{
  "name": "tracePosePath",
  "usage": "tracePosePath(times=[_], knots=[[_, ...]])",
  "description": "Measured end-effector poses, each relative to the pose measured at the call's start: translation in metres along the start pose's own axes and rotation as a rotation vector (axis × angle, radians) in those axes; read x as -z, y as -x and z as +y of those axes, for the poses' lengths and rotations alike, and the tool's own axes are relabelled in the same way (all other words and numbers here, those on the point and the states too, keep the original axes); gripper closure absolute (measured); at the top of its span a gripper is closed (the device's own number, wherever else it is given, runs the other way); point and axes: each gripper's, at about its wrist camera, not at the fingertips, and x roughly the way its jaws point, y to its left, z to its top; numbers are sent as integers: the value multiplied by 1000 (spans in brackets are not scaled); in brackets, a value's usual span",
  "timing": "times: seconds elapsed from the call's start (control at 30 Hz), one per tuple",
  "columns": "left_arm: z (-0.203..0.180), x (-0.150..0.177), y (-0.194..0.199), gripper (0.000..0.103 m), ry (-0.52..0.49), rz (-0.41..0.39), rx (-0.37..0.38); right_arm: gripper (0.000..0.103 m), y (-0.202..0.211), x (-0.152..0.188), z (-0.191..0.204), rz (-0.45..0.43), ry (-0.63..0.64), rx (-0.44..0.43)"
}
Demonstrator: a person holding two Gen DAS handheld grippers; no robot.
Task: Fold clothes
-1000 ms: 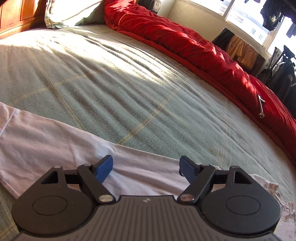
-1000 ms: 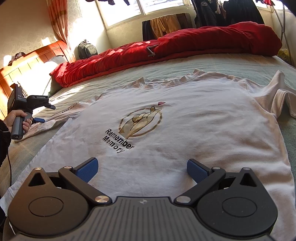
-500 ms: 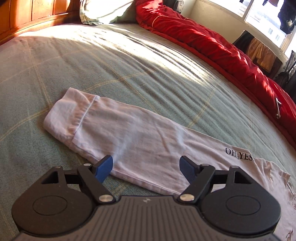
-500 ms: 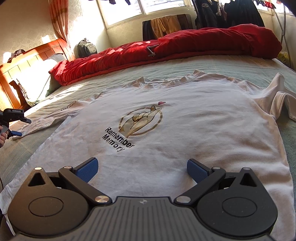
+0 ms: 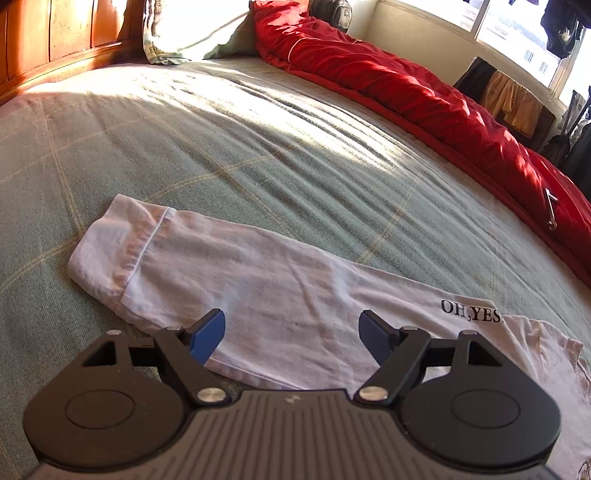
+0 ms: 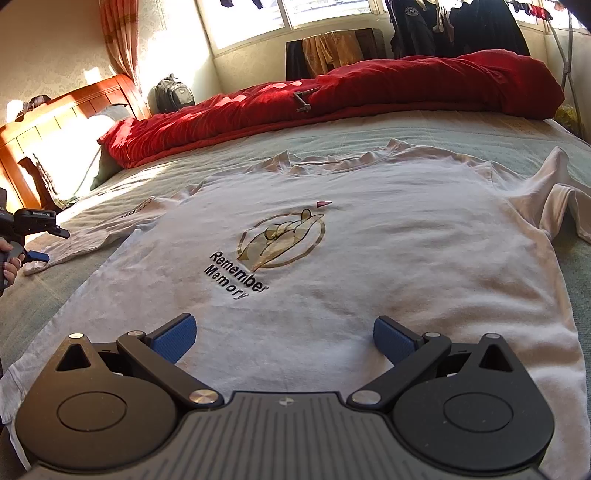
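Left wrist view
Landmark: the white long-sleeved shirt (image 5: 280,280), spread flat on the green checked bedspread (image 5: 229,147).
Sleeve: the long sleeve (image 5: 229,273) lies stretched straight out from the shirt body, cuff (image 5: 110,254) at its far end toward the wooden headboard (image 5: 55,33); laid out like this, it looks ready to be folded inward.
Print: "OH,YES" (image 5: 470,316) sits on the sleeve near the shoulder.
Left gripper (image 5: 291,332): jaws wide apart, nothing between the pads; it hangs over the sleeve's near edge, probably lining up a pinch.
Beyond the shirt: a red quilt (image 5: 424,96) bunched along the far side of the bed, out of the folding space.

Right wrist view
Shirt body: the shirt (image 6: 369,266) lies front up, collar away from the camera, with the "Remember Memory" print (image 6: 236,275) in its middle.
Other sleeve: the right sleeve (image 6: 561,192) is rumpled, partly doubled over beside the body, not yet smoothed.
Right gripper (image 6: 284,336): jaws apart and empty, poised above the hem, likely waiting.
Left of the shirt: the person's hand (image 6: 9,266) holds the other gripper over the stretched sleeve.
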Motion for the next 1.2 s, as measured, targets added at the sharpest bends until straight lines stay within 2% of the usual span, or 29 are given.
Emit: tracePosePath(times=[0.1,0.23,0.33,0.37,0.6,0.67,0.8,0.97,1.2], knots=[[12,2,-4,24,5,-4,-64,0,-1,0,0,1,3,3],[11,1,8,24,2,-1,-86,0,-2,1,3,0,17,11],[-9,5,23,24,-50,4,-119,0,-2,0,3,-1,16,11],[-17,7,30,24,-72,2,-110,0,-2,0,2,0,10,8],[-99,38,98,23,-244,-3,82,0,6,-5,-11,-1,-85,-47],[-130,59,121,23,-315,6,158,0,9,-6,-17,-3,-130,-73],[-183,101,160,19,-457,8,266,0,20,-10,-25,-30,-174,-96],[-236,158,188,17,-630,22,342,0,32,-15,-34,-78,-185,-81],[-278,218,185,16,-795,20,364,0,29,-18,-56,-69,-232,-13]])
